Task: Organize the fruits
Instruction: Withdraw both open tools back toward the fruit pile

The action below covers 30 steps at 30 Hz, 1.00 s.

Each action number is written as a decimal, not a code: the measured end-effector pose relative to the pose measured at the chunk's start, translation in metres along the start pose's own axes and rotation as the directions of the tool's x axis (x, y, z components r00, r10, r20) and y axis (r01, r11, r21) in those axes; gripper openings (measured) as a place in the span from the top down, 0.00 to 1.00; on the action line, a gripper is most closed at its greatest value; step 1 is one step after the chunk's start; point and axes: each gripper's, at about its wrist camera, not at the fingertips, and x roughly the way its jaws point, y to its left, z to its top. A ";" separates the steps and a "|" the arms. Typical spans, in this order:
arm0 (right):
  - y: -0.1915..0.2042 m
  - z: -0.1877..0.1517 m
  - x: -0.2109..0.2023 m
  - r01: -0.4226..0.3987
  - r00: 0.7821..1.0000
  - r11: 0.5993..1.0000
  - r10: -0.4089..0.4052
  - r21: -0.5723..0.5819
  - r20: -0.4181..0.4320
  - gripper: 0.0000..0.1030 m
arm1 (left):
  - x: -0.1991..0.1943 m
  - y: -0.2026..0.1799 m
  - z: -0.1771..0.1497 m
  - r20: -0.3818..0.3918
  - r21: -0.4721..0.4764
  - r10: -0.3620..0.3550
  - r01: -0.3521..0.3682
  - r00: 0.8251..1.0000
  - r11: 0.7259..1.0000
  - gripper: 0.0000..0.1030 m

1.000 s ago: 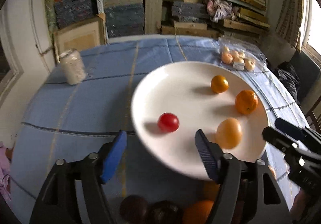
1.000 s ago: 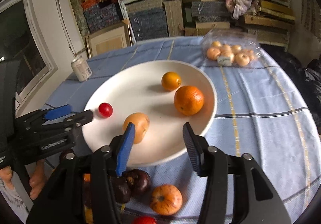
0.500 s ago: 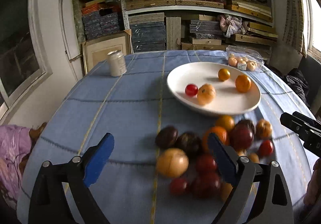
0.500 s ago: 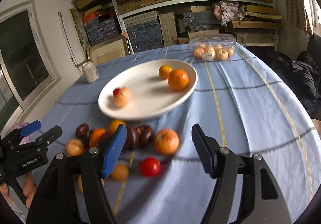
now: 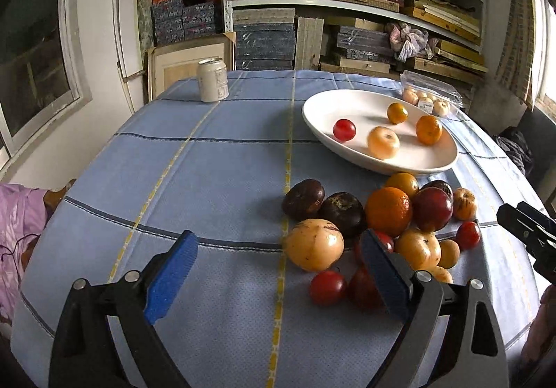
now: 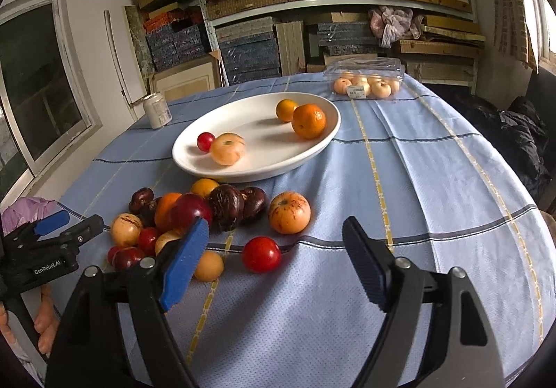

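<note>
Your left gripper (image 5: 278,269) wide, empty | right gripper (image 6: 278,259) opening, empty | red tomato (image 6: 261,254) at its 12 o'clock, nearest; pile (image 6: 180,214) at 10 | plate (image 6: 323,141) beyond.

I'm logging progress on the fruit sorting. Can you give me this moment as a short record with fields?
plate: white plate on the blue tablecloth
fruit on plate: four: red tomato, pale peach-coloured fruit, small orange, larger orange
loose fruit: pile on the cloth in front of the plate
left gripper: open, empty
right gripper: jaws opening, nothing between them
</note>
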 end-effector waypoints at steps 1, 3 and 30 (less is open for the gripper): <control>0.001 -0.001 0.000 0.000 1.000 1.000 0.000 -0.004 0.000 0.24 | 0.000 -0.001 0.000 -0.001 0.004 -0.001 0.001 1.000 1.000 0.08; 0.002 -0.001 0.000 0.003 1.000 1.000 -0.003 -0.009 0.003 0.19 | -0.001 -0.003 -0.001 0.001 0.012 -0.005 0.005 1.000 1.000 0.07; 0.003 -0.005 0.003 0.004 1.000 1.000 -0.004 -0.018 -0.027 0.16 | 0.008 0.004 -0.006 -0.050 0.000 -0.014 0.014 0.999 1.000 0.06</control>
